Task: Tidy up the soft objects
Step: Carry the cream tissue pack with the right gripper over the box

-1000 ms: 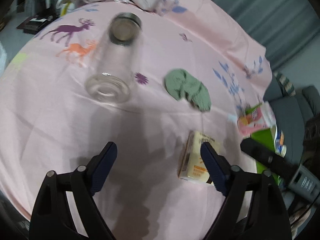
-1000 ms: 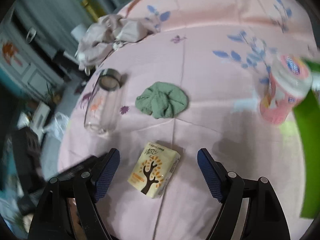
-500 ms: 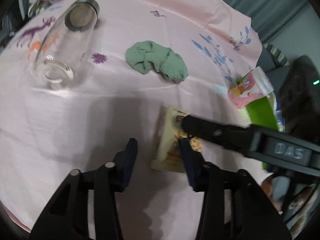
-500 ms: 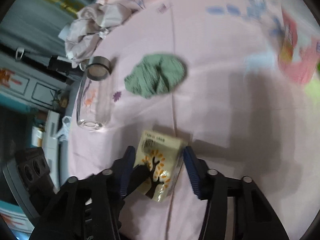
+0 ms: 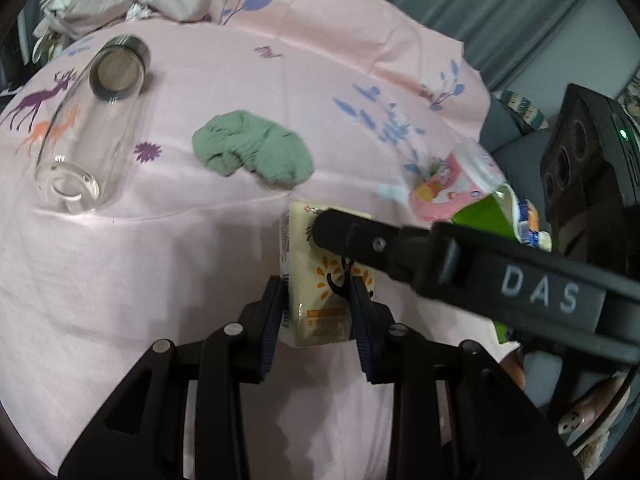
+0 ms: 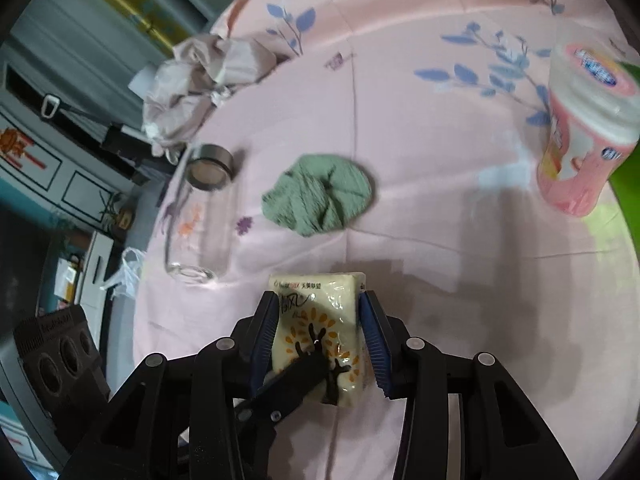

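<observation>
Empty glass jar (image 5: 86,136) lying at ten o'clock, green cloth (image 5: 254,154) at twelve, both grippers' jaws closing on the tissue pack (image 5: 320,276), pink tub (image 6: 582,136) at two o'clock.

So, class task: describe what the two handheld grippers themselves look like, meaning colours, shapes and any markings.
Both the left gripper and the right gripper have black angular frames joined by round silver pins, with dark blue ribbed pads on the fingers. The right one's side carries white letters "DAS". No cables or sleeves are visible.

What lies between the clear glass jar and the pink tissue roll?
The crumpled green cloth lies between clear glass jar and pink tissue roll, seen in the right wrist view.
</observation>
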### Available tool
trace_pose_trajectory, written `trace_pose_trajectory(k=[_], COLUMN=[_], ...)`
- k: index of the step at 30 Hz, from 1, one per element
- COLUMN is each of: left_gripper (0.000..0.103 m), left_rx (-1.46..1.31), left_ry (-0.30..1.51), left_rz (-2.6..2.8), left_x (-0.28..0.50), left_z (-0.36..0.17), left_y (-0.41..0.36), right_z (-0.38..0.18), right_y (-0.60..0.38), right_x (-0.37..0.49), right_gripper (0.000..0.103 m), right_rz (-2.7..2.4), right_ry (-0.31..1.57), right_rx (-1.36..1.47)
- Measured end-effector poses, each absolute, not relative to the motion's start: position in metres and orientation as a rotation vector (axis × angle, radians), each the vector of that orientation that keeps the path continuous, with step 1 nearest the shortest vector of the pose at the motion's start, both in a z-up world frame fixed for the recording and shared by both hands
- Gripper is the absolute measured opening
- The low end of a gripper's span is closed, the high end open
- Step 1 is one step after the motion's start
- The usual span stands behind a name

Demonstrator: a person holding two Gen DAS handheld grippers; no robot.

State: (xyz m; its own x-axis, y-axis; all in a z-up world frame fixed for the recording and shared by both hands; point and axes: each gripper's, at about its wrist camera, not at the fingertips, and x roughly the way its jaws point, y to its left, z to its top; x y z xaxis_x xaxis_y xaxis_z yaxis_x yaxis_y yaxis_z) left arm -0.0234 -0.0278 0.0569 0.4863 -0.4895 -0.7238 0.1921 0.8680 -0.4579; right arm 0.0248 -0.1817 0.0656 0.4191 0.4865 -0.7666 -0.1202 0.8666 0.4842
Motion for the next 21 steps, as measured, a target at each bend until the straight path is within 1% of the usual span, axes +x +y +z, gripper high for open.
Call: trace_pose_trajectory(k=[7,14,21], left_gripper=[0.030,0.030,0.031], left_rx=[-0.326,-0.317,-0.260], left_ry=[0.872,0.846,0.783], left_rz=[-0.426,-0.439,-0.464], left_x=[-0.037,-0.044,-0.055], left_z=[0.084,0.097,0.123], left_y=[-0.029,-0.036,-0.061], right_z=[0.095,0.106,0.129], right_y=[-0.183,-0.193,-0.217], right_x=[0.005,-0.005,-0.023], right_gripper=[0.045,0.045,0.045], right_rz=[0.402,0.404,0.368], right_ry=[0.972,0.941,0.853], right_rx=[0.346,0.360,0.368])
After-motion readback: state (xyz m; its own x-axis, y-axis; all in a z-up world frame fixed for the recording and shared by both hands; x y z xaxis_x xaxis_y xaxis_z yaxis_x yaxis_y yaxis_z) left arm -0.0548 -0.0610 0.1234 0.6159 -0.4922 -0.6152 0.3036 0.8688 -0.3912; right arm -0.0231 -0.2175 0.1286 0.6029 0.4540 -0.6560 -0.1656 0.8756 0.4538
